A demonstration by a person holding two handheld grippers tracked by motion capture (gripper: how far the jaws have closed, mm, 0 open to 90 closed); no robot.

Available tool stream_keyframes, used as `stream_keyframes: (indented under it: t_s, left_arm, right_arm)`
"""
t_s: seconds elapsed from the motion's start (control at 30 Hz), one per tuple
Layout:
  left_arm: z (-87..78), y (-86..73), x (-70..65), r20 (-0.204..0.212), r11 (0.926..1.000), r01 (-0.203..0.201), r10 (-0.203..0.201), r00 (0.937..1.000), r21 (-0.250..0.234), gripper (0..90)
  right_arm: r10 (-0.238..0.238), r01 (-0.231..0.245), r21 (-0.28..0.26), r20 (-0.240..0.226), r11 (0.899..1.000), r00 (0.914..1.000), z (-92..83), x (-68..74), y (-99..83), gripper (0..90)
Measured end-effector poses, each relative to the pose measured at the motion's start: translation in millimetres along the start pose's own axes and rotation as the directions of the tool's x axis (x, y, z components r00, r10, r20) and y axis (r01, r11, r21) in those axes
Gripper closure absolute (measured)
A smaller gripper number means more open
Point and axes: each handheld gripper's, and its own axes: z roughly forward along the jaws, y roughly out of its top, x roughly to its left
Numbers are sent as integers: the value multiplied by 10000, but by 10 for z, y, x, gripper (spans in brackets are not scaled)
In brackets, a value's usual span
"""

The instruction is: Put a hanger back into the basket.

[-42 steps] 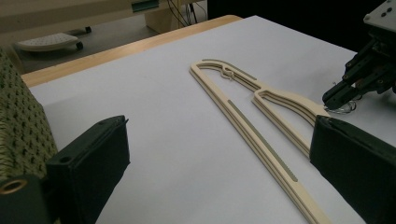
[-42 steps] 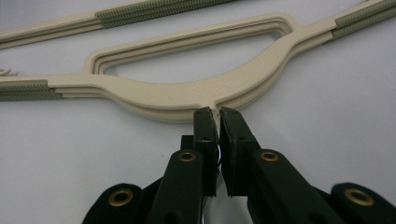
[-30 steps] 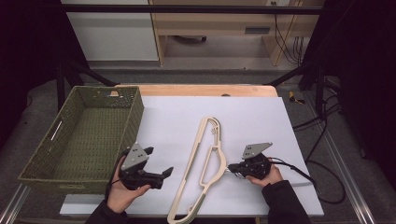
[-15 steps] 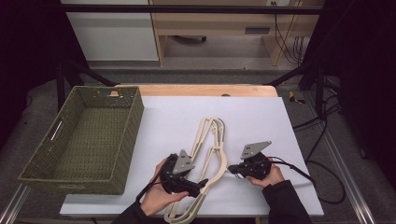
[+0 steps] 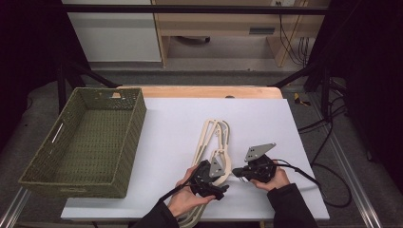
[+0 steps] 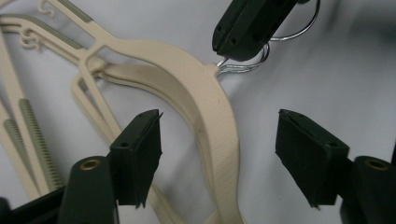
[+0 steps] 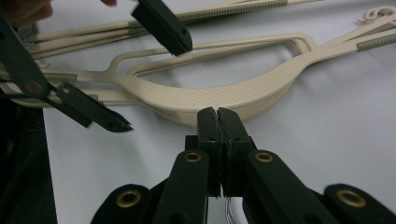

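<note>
Reaching in from the near edge of the table (image 5: 294, 123), the left gripper (image 6: 219, 154) is hovering with its jaws spread on both sides of the cream hangers (image 5: 215, 142). The right gripper (image 7: 218, 116) is lying low beside them, its jaws pressed together on the metal hook (image 6: 252, 63). A green basket (image 5: 81, 137) is standing well apart at the left.
</note>
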Motion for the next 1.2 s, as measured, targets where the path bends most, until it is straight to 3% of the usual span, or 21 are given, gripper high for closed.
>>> stream_keyframes:
  t_s: [0.1, 0.2, 0.43, 0.73, 0.83, 0.87, 0.9, 1.0, 1.03, 1.07, 1.1, 1.13, 1.17, 1.2]
  left_arm:
    - [94, 10, -17, -67, 9996, -98, 100, 9999, 250, 389]
    - [168, 22, -11, -45, 9989, -31, 33, 10000, 463, 512]
    - [186, 20, -15, -27, 9985, 141, -140, 9999, 538, 683]
    - [147, 21, -32, 36, 9977, 506, -508, 9987, 452, 721]
    - [91, 24, -40, -28, 9965, 788, -787, 9969, 274, 724]
    - [91, 24, -40, -28, 9965, 788, -787, 9969, 274, 725]
    - [55, 24, -35, -46, 9965, 789, -788, 9969, 265, 725]
    - [-17, 20, -27, -53, 9963, 847, -847, 9964, 127, 728]
    - [-17, 20, -27, -53, 9963, 847, -847, 9964, 127, 730]
    - [-49, 17, -21, -112, 9955, 946, -946, 9955, 36, 730]
    - [-78, 14, -13, -165, 9954, 959, -959, 9953, 17, 735]
    - [-109, 15, -9, -225, 9947, 1025, -1025, 9945, 8, 735]
    - [-158, 8, 2, -347, 9932, 1152, -1157, 9927, -134, 739]
    - [-158, 8, 2, -347, 9932, 1152, -1157, 9927, -134, 741]
  right_arm:
    - [-3, 3, -14, 2, 10000, 10000, -2, -1, 3, 894]
    - [-32, 32, 48, 13, 10000, 10000, -15, 8, 12, 894]
    - [-144, 143, 47, 34, 9999, 9999, -39, 24, 33, 894]
    - [-368, 366, 99, 165, 9993, 9992, -70, 64, 57, 884]
    - [-456, 457, -648, 21, 9969, 9990, -181, 76, 71, 824]
    - [-456, 457, -648, 21, 9969, 9990, -181, 76, 71, 824]
    - [-403, 407, -1334, 51, 9902, 9992, -302, 76, 78, 797]
    - [-187, 240, -2315, 248, 9725, 9995, -489, 63, 74, 746]
    - [-187, 240, -2315, 248, 9725, 9995, -489, 63, 74, 746]
    - [-96, 175, -2632, 312, 9646, 9995, -554, 55, 67, 710]
    - [226, 51, -3261, 809, 9453, 9965, -680, 44, 46, 619]
    - [226, 51, -3261, 809, 9453, 9965, -680, 44, 46, 619]
    - [523, -52, -3885, 1107, 9214, 9925, -776, 26, 24, 559]
    - [523, -52, -3885, 1107, 9214, 9925, -776, 26, 24, 559]
